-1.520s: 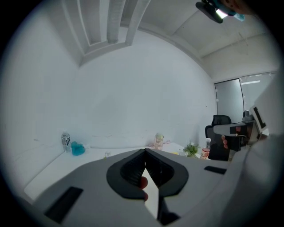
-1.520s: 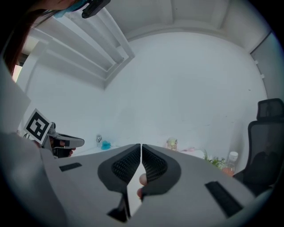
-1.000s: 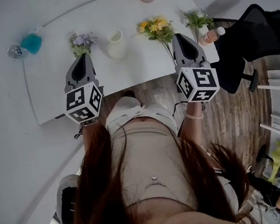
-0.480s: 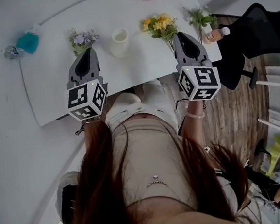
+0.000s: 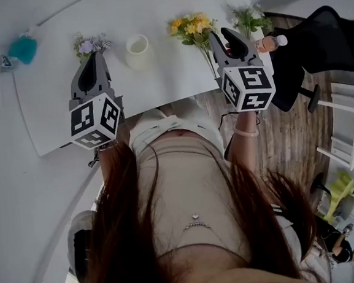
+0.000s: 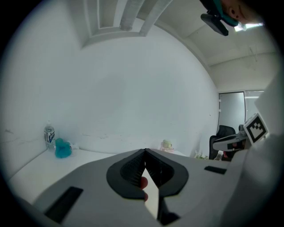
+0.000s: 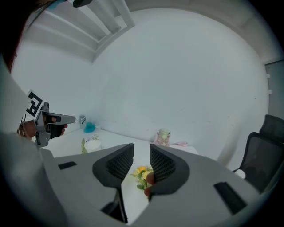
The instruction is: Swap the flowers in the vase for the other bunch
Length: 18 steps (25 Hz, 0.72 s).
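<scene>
We've got the white ceramic vase (image 5: 137,50) upright toward the back of the white worktop (image 5: 165,77), and we place the rest off it. The purple flower bunch (image 5: 88,45) lies flat on the worktop just left of the vase. The yellow flower bunch (image 5: 193,28) lies just right of it w/ stems running toward us. A green-and-white sprig bunch (image 5: 249,19) is further right, near the worktop's corner. Our left gripper (image 5: 94,56) hangs left of the vase, tips by the purple bunch's near end. Its fingers (image 6: 133,166) are pressed together w/ nothing in them. Our right gripper (image 5: 229,37) hangs right of the vase, beside the yellow stems. Its fingers (image 7: 116,166) have just been opening & stand partway apart; yellow blooms show thru the gap, not gripped.
</scene>
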Available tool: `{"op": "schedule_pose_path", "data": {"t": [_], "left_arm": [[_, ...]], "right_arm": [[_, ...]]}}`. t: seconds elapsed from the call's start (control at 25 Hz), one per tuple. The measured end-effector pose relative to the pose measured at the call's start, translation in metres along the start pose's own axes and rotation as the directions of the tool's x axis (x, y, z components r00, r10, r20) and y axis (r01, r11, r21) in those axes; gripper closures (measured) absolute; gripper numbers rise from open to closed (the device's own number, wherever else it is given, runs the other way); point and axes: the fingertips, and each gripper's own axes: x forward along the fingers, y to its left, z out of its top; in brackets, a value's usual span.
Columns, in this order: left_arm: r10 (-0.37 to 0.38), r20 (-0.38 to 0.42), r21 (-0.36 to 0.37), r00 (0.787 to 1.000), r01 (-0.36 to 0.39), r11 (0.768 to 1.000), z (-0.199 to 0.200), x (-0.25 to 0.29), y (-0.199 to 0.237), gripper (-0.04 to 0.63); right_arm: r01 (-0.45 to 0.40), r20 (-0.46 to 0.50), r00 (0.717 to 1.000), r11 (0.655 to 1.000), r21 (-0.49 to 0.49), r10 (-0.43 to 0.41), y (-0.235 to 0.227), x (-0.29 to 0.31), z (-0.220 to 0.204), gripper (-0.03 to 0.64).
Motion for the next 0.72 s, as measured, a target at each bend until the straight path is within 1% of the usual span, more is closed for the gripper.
{"op": "schedule_pose_path", "data": {"t": [0.16,0.28,0.52,0.72], "left_arm": [[0.050,-0.003,-0.016,0.999,-0.051,0.999,0.000,0.014,0.002,0.592],[0.087,-0.012,-0.027,0.996,-0.088,0.996,-0.003,0.022,0.003,0.592],[0.148,-0.045,-0.034,0.988,-0.149,0.988,-0.011,0.029,0.003,0.592],[0.194,-0.066,-0.034,0.979,-0.196,0.980,-0.018,0.030,0.002,0.592]], "right_arm": [[-0.034,-0.067,0.997,0.999,0.019,0.036,-0.017,0.018,-0.016,0.465],[-0.061,-0.127,0.990,0.998,0.035,0.065,-0.027,0.031,-0.032,0.450],[-0.093,-0.227,0.968,0.993,0.078,0.109,-0.042,0.056,-0.062,0.422],[-0.128,-0.282,0.947,0.986,0.105,0.153,-0.048,0.072,-0.082,0.408]]}}
